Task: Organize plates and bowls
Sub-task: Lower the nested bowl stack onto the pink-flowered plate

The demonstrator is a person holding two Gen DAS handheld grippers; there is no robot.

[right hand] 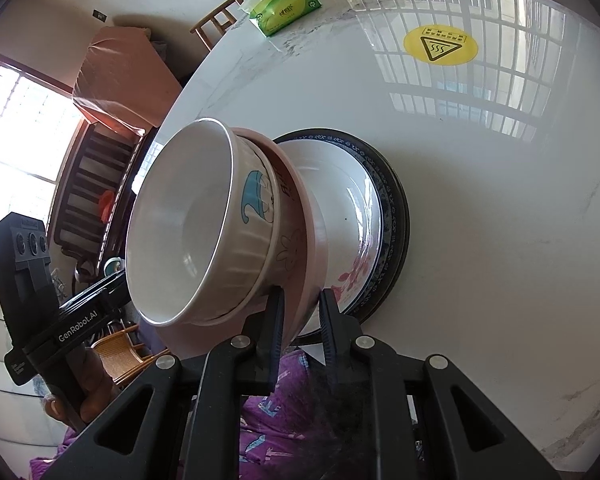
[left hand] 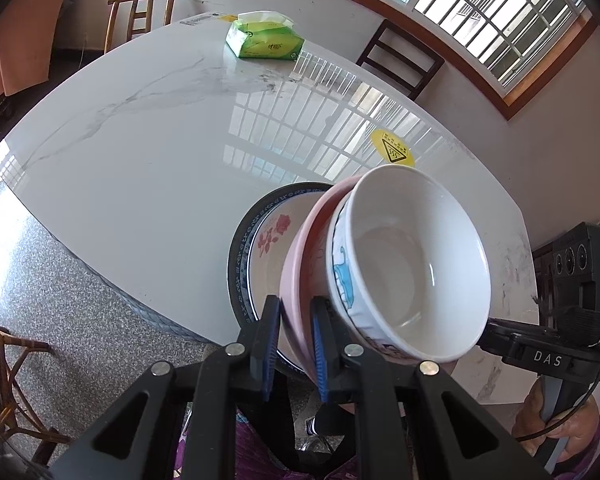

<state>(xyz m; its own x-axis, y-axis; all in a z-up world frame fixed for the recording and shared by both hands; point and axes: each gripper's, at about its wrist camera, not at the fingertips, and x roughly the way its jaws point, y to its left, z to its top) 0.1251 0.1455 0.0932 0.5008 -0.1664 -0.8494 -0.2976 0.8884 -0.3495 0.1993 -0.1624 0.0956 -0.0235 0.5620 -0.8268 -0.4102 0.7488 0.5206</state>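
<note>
The stacking looks nearly done: a white ceramic bowl with blue cartoon print sits nested in a pink bowl, tilted over a flowered plate on a blue-rimmed plate at the white marble surface's near edge. The left gripper and right gripper each have fingers clamped on the pink bowl's rim; setting it level remains. Readable writing: "DAS" and "GenRobot.AI" on the grippers.

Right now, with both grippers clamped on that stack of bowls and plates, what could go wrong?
1. The left gripper and right gripper each pinch only the thin rim of the pink bowl; it could slip out.
2. The white bowl merely sits nested and ungripped inside the pink one, so further tilt might let it slide out.
3. The stack hangs at the table edge, above the flowered plate; a drop could chip it or hit the floor.
</note>
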